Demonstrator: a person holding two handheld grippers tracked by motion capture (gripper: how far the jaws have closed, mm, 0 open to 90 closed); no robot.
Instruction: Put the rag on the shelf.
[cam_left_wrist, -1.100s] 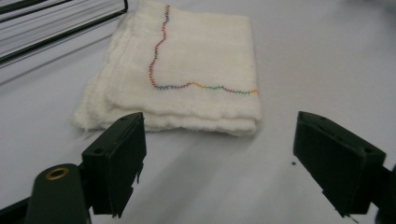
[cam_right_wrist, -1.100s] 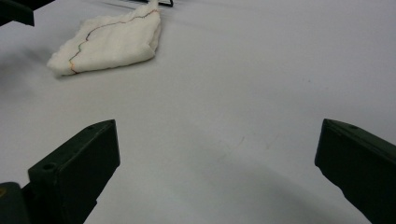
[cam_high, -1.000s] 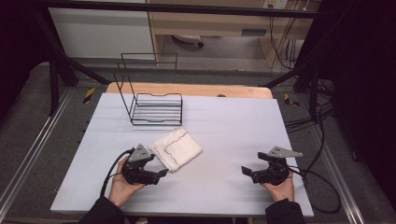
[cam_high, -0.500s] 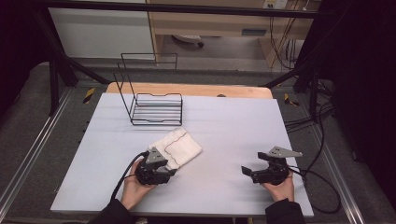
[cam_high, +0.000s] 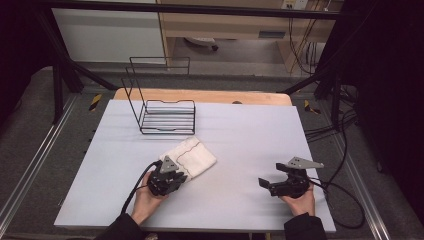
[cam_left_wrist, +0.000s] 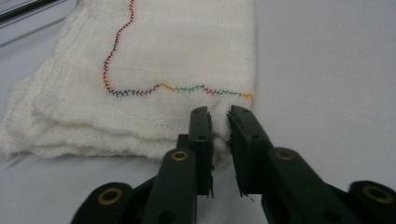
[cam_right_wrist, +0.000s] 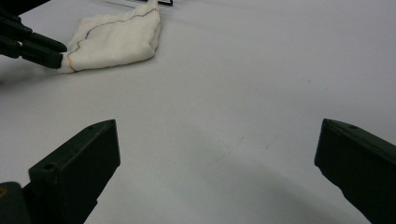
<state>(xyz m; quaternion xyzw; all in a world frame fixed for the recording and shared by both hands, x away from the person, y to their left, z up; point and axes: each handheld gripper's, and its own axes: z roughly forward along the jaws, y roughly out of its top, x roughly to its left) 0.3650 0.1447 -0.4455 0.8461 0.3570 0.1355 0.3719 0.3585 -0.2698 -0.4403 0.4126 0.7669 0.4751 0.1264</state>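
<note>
Two tools on a pale grey table (cam_high: 240, 130), one in each hand.

High view: folded white cloth (cam_high: 192, 156) lies left of the table's middle, closer to the near edge than the far edge. Left tool (cam_high: 172, 176) sits at the cloth's near corner, touching it, left hand (cam_high: 146, 196) coming in over the near edge. Right tool (cam_high: 265, 184) is close to the near right corner, well apart from the cloth, held by the right hand (cam_high: 299, 200), pointing toward the left side. Black wire rack (cam_high: 162, 107) stands near the far edge, left of centre, apart from the cloth. Wooden board (cam_high: 200, 96) shows along the far edge under the grey surface.

Left gripper view: left tool (cam_left_wrist: 219, 122) jaws have just been closing and now pinch the cloth (cam_left_wrist: 154, 70) at its near corner, fabric bunched between the two black jaws. Coloured zigzag stitching (cam_left_wrist: 177, 88) runs across the cloth's top layer just past the jaw tips. Several folded layers show at the cloth's near edge. Cloth rests flat on the table (cam_left_wrist: 327, 70).

Right gripper view: right tool (cam_right_wrist: 217, 154) jaws spread wide, nothing between them, bare table (cam_right_wrist: 243, 93) beyond. Farther off, cloth (cam_right_wrist: 116, 39) with the left tool (cam_right_wrist: 58, 59) gripping its corner.
</note>
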